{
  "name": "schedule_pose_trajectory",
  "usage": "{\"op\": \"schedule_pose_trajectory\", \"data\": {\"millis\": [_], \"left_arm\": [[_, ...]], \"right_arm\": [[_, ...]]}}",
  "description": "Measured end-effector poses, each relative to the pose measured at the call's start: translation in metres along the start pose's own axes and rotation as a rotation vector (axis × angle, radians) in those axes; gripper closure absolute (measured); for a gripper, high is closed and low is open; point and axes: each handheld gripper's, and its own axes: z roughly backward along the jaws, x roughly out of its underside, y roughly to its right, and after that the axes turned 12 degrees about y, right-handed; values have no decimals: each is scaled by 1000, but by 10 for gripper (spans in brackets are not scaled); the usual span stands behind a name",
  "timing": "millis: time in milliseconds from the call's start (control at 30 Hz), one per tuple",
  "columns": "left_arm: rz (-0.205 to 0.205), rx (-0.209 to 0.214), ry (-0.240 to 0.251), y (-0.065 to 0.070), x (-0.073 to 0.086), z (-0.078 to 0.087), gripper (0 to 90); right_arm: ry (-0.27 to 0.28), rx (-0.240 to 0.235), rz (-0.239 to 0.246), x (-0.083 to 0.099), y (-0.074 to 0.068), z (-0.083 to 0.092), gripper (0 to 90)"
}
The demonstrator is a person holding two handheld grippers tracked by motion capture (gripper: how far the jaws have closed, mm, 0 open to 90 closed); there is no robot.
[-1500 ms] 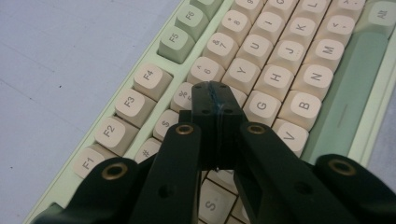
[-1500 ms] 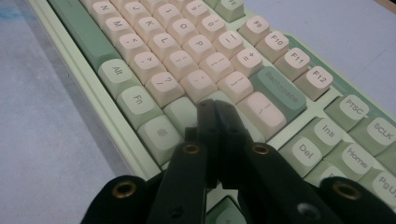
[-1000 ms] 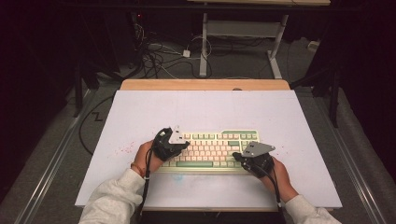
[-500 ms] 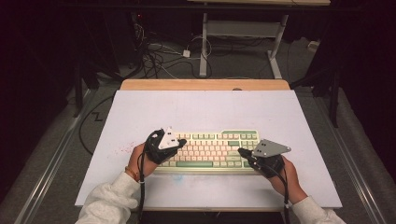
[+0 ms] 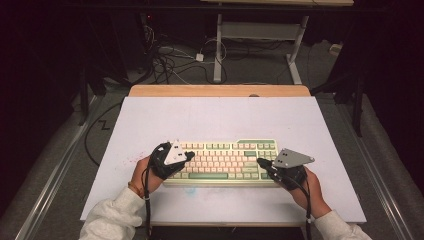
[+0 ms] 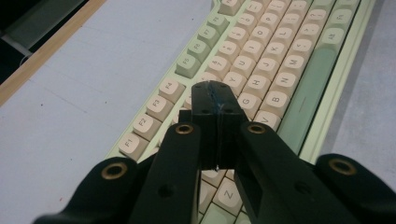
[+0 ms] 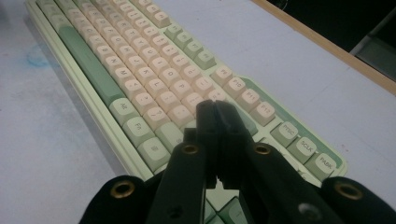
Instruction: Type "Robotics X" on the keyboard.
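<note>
From the high view we see the keyboard [image 5: 222, 162] lying on the white table [image 5: 220, 120], at about 6 o'clock from the table's middle and near the front edge. Our left gripper [image 5: 186, 158] sits over the keyboard's 9 o'clock end, its tip pointing toward 3 o'clock. Our right gripper [image 5: 261, 163] sits over the 3 o'clock end, pointing toward 9 o'clock. A cable [image 5: 147, 200] trails back along the left sleeve.

In the left gripper view, the left gripper [image 6: 215, 91] has its jaws pressed together with nothing between them. Their tip hangs over the letter keys of the keyboard [image 6: 261, 51], near G and V; we cannot tell whether it touches a key. The green space bar [image 6: 308, 88] runs off toward 1 o'clock.

In the right gripper view, the right gripper [image 7: 215, 109] is likewise closed tight and empty. Its tip stands over the pale keys at the near end of the keyboard [image 7: 135, 60], with the function row toward 3 o'clock; whether it touches them we cannot tell.
</note>
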Motion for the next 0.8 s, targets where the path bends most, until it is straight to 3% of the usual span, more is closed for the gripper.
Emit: {"op": "schedule_pose_trajectory", "data": {"millis": [500, 800], "left_arm": [[5, -13, 18, 9, 15, 19, 875], [18, -17, 18, 12, 27, 29, 874]], "right_arm": [[-2, -3, 3, -1, 0, 0, 898], [-6, -18, 3, -4, -1, -10, 898]]}}
